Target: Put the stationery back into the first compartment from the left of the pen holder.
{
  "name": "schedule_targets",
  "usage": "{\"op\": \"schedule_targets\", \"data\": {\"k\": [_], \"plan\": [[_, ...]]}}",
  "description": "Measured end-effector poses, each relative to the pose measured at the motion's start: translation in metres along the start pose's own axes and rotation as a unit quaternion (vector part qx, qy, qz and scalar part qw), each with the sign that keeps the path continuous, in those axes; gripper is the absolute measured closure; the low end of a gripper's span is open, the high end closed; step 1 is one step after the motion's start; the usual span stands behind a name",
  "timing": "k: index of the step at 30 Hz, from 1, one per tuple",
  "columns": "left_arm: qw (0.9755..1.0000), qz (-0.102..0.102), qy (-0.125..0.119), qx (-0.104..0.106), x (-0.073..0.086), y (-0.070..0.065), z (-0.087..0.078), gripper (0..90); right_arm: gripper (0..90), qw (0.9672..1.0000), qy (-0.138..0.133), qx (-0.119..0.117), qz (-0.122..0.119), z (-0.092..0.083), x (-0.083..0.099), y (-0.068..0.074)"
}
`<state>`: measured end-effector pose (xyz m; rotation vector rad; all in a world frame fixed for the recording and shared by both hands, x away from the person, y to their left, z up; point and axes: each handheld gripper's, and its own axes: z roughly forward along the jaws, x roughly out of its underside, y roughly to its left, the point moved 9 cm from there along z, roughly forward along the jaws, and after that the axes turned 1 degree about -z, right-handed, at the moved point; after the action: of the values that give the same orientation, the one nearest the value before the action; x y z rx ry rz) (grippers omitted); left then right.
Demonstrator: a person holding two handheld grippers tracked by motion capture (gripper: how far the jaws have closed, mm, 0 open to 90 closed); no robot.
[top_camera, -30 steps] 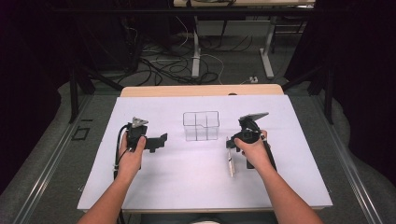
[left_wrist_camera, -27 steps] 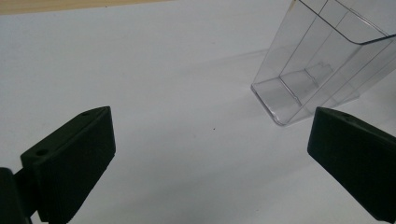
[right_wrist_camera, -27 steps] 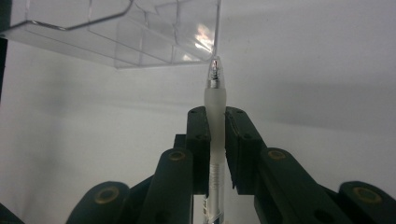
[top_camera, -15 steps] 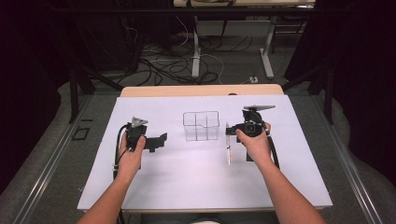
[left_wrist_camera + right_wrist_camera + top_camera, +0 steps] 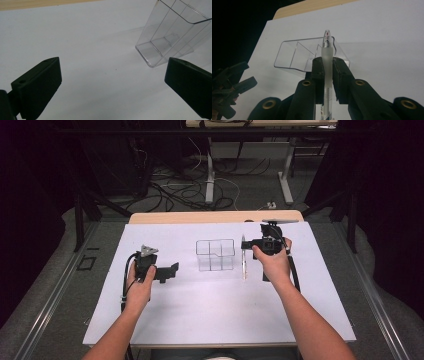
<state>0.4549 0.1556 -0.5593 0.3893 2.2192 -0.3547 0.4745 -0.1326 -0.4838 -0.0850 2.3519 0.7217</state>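
A white sheet (image 5: 200, 315) covers the table, and near its middle stands a clear plastic organizer (image 5: 215, 255) divided into compartments, the landmark for everything else. To the left of the organizer, well apart from it, the left gripper (image 5: 172, 270) rests low over the sheet with its jaws spread wide and nothing between them. Just to the right of the organizer, the right gripper (image 5: 245, 245) is raised above the sheet, its jaws pinching a frosted pen (image 5: 327, 65) that hangs upright beside the organizer's right wall.

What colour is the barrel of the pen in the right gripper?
Frosted translucent white pen, clear tip; the right gripper view shows it best.
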Motion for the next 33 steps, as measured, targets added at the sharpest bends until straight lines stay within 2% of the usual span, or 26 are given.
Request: {"op": "schedule_targets", "data": {"k": [5,6,7,12,16,23,26,33], "plan": [[1.0000,0.000,-0.001,0.000,-0.001,0.001,0.000,0.7,80.7,0.9997,-0.020,0.000,-0.015,-0.003,-0.013,0.011],[1.0000,-0.001,-0.005,-0.001,-0.001,0.001,0.000,0.7,80.7,0.9993,-0.031,0.002,-0.018,-0.002,-0.017,0.013],[1.0000,-0.002,-0.005,0.000,-0.001,0.001,0.000,0.7,80.7,0.9993,-0.030,-0.001,-0.023,-0.004,-0.018,0.016],[1.0000,-0.002,-0.005,0.000,-0.001,0.001,0.000,0.7,80.7,0.9971,-0.062,-0.003,-0.045,-0.005,-0.028,0.029],[1.0000,-0.003,-0.002,0.000,-0.001,0.001,-0.002,0.7,80.7,0.9957,-0.073,-0.009,-0.056,-0.004,-0.032,0.039],[0.9999,-0.006,-0.008,0.001,-0.003,0.002,-0.001,0.7,80.7,0.9909,-0.103,-0.007,-0.086,0.000,-0.039,0.050],[1.0000,-0.007,-0.003,0.001,-0.002,0.003,-0.001,0.7,80.7,0.9889,-0.114,-0.006,-0.095,0.001,-0.041,0.053],[1.0000,-0.007,-0.007,-0.001,-0.002,0.005,-0.001,0.7,80.6,0.9843,-0.141,-0.005,-0.106,0.006,-0.047,0.056]]}}
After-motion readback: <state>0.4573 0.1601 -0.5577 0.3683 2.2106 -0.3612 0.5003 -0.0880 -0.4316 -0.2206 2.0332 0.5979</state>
